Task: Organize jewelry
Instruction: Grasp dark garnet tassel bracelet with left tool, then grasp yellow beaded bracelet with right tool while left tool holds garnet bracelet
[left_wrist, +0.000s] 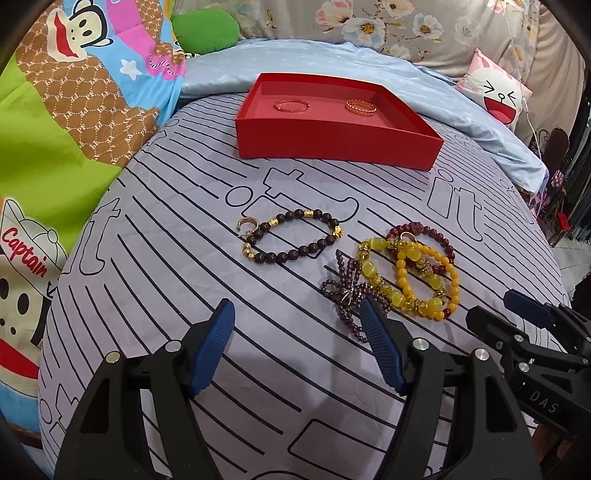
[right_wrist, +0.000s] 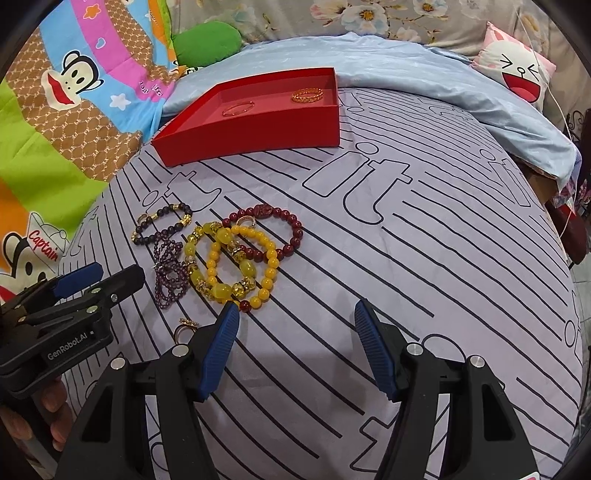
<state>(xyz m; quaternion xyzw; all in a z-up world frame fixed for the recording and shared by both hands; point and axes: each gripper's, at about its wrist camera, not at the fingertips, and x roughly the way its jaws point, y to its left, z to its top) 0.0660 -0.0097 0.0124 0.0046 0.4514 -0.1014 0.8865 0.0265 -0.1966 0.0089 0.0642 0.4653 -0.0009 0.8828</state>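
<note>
A red box (left_wrist: 332, 142) (right_wrist: 258, 131) stands at the back of the bed with a thin bangle (left_wrist: 291, 106) (right_wrist: 238, 109) and a gold chain bangle (left_wrist: 361, 107) (right_wrist: 307, 95) in it. On the striped sheet lie a dark bead bracelet (left_wrist: 295, 236) (right_wrist: 162, 221), a purple bead string (left_wrist: 347, 295) (right_wrist: 168, 275), yellow bead bracelets (left_wrist: 424, 280) (right_wrist: 236, 266), a dark red bracelet (left_wrist: 439, 236) (right_wrist: 288, 225) and a gold ring (left_wrist: 245, 224). Another gold ring (right_wrist: 186, 326) lies near the right gripper. My left gripper (left_wrist: 297, 323) (right_wrist: 99, 277) is open and empty, just before the pile. My right gripper (right_wrist: 293, 325) (left_wrist: 491, 306) is open and empty.
A cartoon monkey blanket (left_wrist: 74, 110) lies bunched at the left, a light blue quilt (left_wrist: 461, 110) and a rabbit pillow (left_wrist: 498, 96) at the back right. The bed drops off at the right edge (right_wrist: 569, 258).
</note>
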